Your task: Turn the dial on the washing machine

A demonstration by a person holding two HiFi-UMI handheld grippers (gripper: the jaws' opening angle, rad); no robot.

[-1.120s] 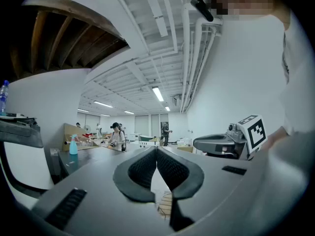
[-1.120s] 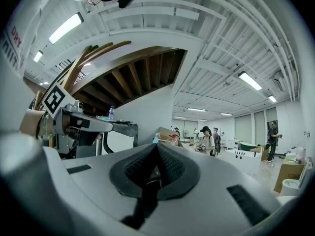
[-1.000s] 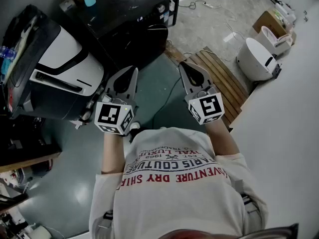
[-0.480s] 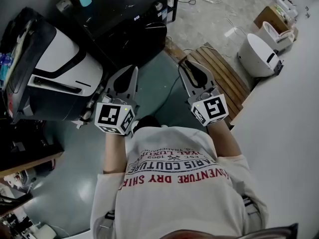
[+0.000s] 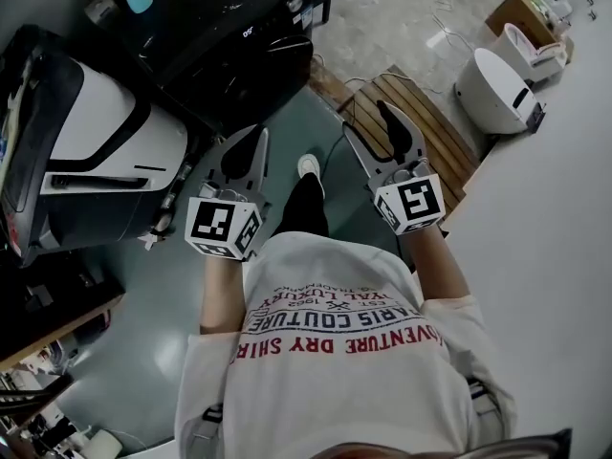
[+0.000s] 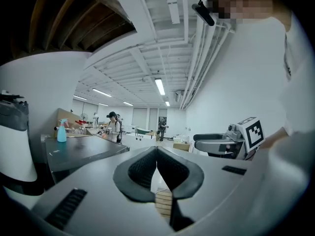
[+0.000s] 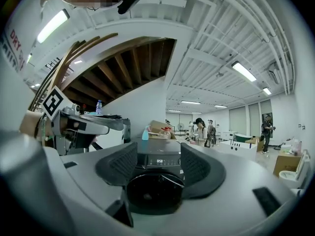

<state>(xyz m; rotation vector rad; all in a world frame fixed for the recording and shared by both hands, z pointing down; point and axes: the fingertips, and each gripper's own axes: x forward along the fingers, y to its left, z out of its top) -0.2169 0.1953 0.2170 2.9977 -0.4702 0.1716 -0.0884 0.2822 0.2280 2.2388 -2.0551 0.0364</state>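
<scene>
Before washing machine, open floor

Black front-loading washing machine, upright, round dark door facing forward, display lit, small silvery dial on control panel

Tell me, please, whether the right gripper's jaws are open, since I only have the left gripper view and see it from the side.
Observer: Yes. The right gripper is open; its jaws have just been opening, and nothing is held between them.
Operator: What is it pointing at?
Observer: The black washing machine. Its round door and lit display show through the gap between the jaws, clearly ahead and untouched.
Operator: Where is the person standing?
Observer: The head view shows a white shoe forward on the green floor between the two grippers, short of the machine.
</scene>
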